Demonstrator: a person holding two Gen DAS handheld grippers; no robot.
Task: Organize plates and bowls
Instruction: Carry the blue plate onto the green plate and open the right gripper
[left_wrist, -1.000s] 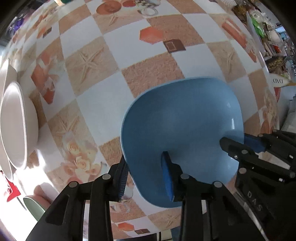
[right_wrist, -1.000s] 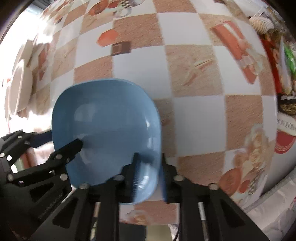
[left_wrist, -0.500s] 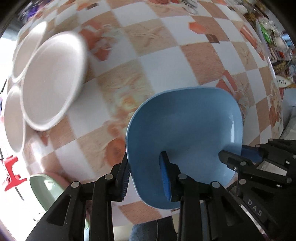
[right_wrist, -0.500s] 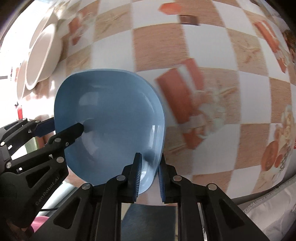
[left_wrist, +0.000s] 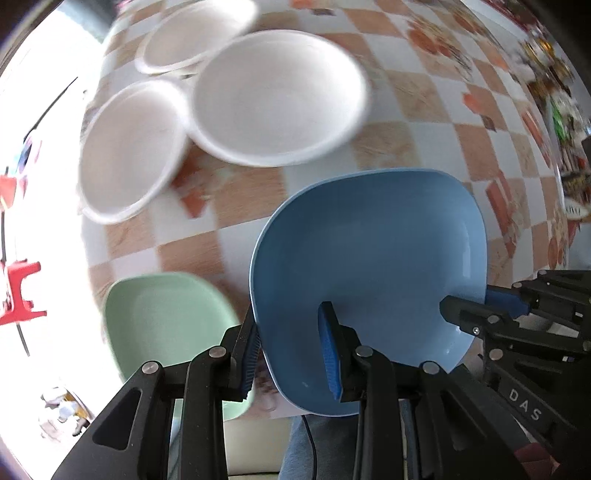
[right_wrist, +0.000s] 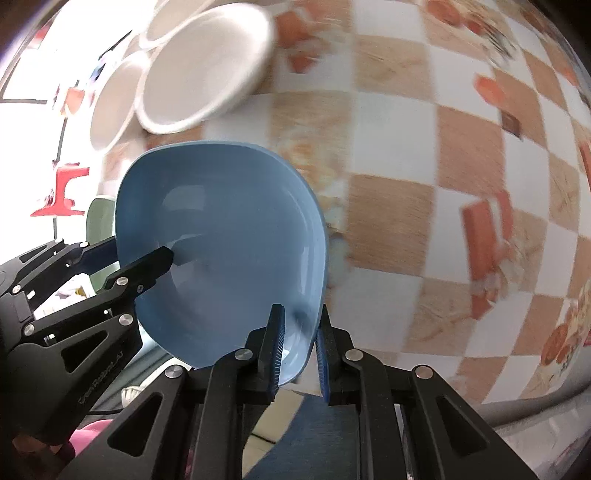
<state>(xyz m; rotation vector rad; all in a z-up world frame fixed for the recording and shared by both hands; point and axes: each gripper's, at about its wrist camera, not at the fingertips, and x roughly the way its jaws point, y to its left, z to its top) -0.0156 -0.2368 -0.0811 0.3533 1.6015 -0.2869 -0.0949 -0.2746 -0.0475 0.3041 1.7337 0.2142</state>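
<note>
In the left wrist view, my left tool (left_wrist: 290, 354) was clamped on the near rim of the blue bowl (left_wrist: 373, 266), one pad inside and one outside, and the bowl was held above the checkered bench (left_wrist: 417, 122), just beside a green bowl (left_wrist: 162, 321) at the bench edge, with three white plates (left_wrist: 277, 96) lying farther away, overlapping. In the right wrist view, my right tool (right_wrist: 299, 345) was closed narrowly on the other rim of the same blue bowl (right_wrist: 221, 236), and the left tool (right_wrist: 144, 266) gripped its opposite side.
</note>
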